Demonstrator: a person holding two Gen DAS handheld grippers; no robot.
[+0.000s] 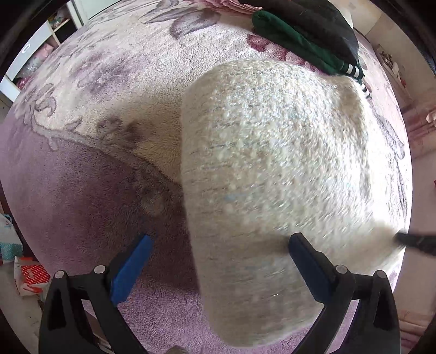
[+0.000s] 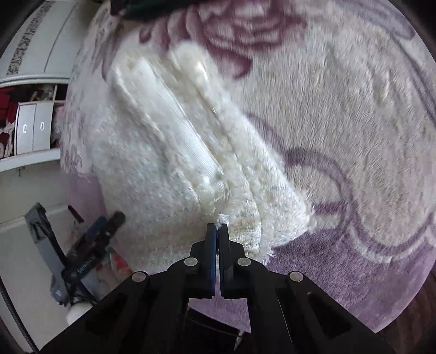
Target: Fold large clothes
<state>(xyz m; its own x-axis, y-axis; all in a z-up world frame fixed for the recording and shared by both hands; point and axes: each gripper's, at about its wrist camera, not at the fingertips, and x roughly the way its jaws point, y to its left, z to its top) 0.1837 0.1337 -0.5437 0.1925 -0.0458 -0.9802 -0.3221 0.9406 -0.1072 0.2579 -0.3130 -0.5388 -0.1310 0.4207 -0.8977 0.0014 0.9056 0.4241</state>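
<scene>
A cream, nubbly knit garment [image 1: 272, 168] lies folded on a purple and cream floral fleece blanket [image 1: 81, 190]. My left gripper [image 1: 218, 245] is open, its blue pads on either side of the garment's near left edge, holding nothing. In the right wrist view the same garment [image 2: 169, 152] is partly lifted and blurred by motion. My right gripper [image 2: 217, 227] is shut on a frayed near corner of it. The other gripper [image 2: 92, 245] shows at lower left in that view.
A dark green garment with white stripes [image 1: 299, 40] and a black one [image 1: 313, 16] lie at the far edge of the blanket. White shelves [image 2: 30, 130] with clothes stand to the left. Bags and a red box [image 1: 30, 275] sit on the floor.
</scene>
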